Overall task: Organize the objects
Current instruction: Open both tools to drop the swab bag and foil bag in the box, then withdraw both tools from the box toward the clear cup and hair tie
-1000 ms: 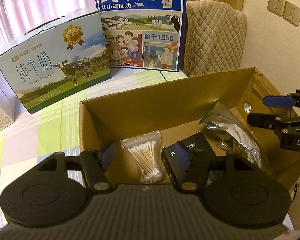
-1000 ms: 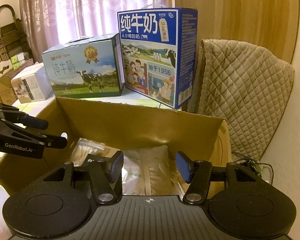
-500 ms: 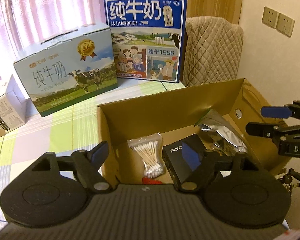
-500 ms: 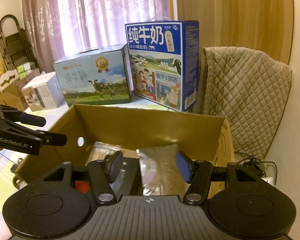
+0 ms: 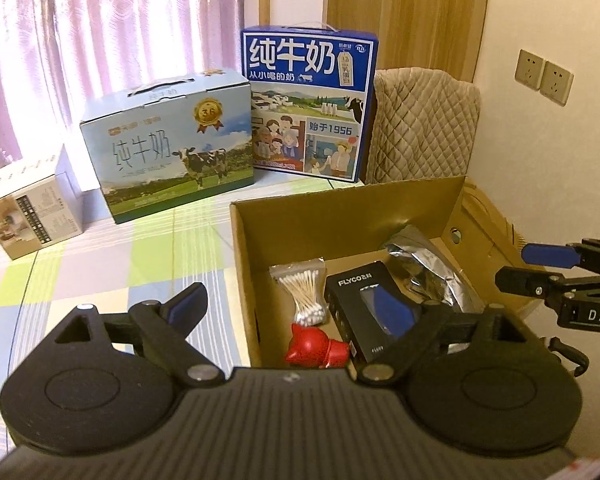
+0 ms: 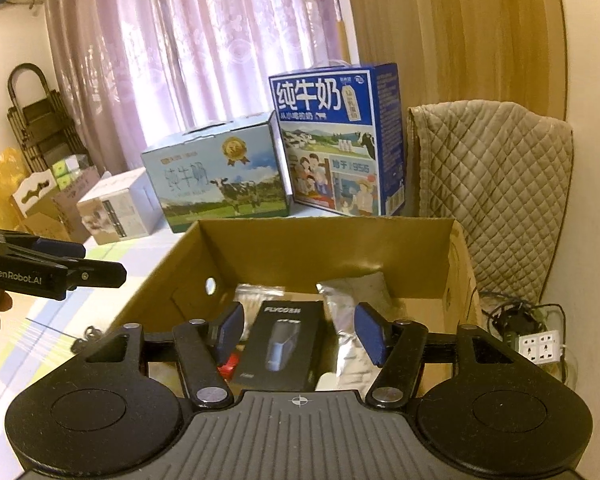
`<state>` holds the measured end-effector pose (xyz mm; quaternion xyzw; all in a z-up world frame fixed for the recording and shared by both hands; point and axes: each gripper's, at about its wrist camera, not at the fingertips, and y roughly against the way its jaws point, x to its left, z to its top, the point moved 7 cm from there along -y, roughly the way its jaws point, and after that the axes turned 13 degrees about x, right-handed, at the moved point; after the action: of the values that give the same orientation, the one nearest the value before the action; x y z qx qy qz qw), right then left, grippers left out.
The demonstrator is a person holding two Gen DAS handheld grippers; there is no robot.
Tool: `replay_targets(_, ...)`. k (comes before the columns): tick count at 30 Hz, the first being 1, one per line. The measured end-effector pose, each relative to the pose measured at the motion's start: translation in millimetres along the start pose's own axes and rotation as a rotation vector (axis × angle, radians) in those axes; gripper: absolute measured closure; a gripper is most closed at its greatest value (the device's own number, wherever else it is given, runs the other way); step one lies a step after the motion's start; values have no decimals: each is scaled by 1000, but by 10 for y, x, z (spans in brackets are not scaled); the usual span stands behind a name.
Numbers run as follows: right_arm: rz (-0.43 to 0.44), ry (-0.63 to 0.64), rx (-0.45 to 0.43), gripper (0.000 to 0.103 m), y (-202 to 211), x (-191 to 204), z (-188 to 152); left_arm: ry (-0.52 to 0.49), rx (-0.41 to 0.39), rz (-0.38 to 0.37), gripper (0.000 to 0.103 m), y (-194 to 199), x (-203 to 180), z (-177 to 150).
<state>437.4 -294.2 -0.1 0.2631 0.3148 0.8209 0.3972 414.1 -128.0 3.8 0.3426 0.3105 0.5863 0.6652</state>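
You can read "纯牛奶" in large white characters on the tall blue milk carton (image 5: 310,106) at upper centre, with "从小喝的奶" beneath it and "始于1956" on a blue panel lower down. The pale milk case (image 5: 168,146) to its left carries "纯牛奶" in thin script and a gold medal marked "3.6". Inside the cardboard box (image 5: 244,264), the black package (image 5: 360,308) reads "FLYCO". At the right edge, the right gripper (image 5: 540,270) shows "DAS". In the right wrist view, the left gripper (image 6: 96,262) at middle left reads "GenRobot.AI".
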Motion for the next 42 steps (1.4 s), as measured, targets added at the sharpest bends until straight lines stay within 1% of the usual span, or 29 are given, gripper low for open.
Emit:
replay_targets(6, 28, -3, -2, 44, 163, 187, -145, 16, -4, -7, 12, 210, 16, -181)
replay_targets(15, 56, -4, 42, 44, 214, 522, -414, 47, 55, -3, 12, 368, 145, -646)
replay_targets(22, 89, 3, 107, 44, 115, 812, -667, 82, 114, 10, 12, 452, 357, -1058)
replay_targets(26, 104, 13, 137, 43, 56, 997, -780, 101, 134, 15, 12, 492, 485, -1236)
replay_targets(34, 136, 48, 193, 43, -98, 1411, -929, 140, 161, 32, 12, 574, 748, -1495)
replay_targets(42, 151, 72, 263, 43, -318, 1785, -1082, 176, 203, 55, 12, 546, 1001, -1737)
